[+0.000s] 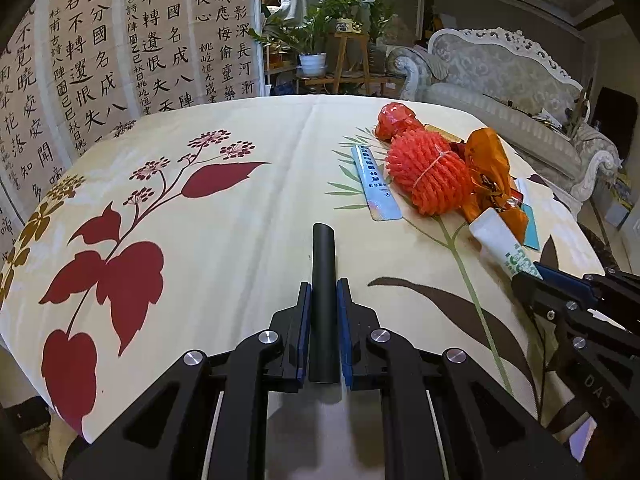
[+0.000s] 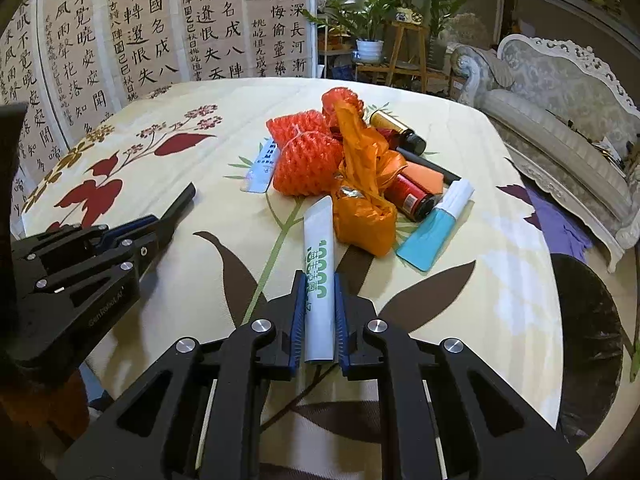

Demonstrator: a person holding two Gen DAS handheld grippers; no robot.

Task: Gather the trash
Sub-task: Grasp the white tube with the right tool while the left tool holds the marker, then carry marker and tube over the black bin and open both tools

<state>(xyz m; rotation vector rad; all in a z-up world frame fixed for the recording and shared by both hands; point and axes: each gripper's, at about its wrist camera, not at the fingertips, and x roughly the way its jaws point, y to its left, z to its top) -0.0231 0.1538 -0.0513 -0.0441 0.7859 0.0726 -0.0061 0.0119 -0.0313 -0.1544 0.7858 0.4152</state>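
Note:
My left gripper (image 1: 323, 290) is shut on a black tube (image 1: 323, 256) that sticks out forward over the flowered tablecloth (image 1: 224, 216). To its right, my right gripper (image 2: 318, 280) is shut on a white tube with green print (image 2: 319, 236), whose far end lies at the foot of the trash pile. The pile holds orange foam netting (image 2: 306, 160), a crumpled orange bag (image 2: 364, 204), a red bottle (image 2: 412, 196), a dark bottle with a gold label (image 2: 396, 128), a blue and white sachet (image 2: 434, 226) and a pale blue strip packet (image 2: 260, 170). The left gripper (image 2: 168, 216) shows at the left of the right wrist view.
A screen of calligraphy (image 2: 140, 32) stands behind the table on the left. Potted plants on a wooden stand (image 2: 372, 44) are at the back. An ornate pale sofa (image 2: 560, 92) runs along the right, past the table's edge. The left half of the cloth bears only its print.

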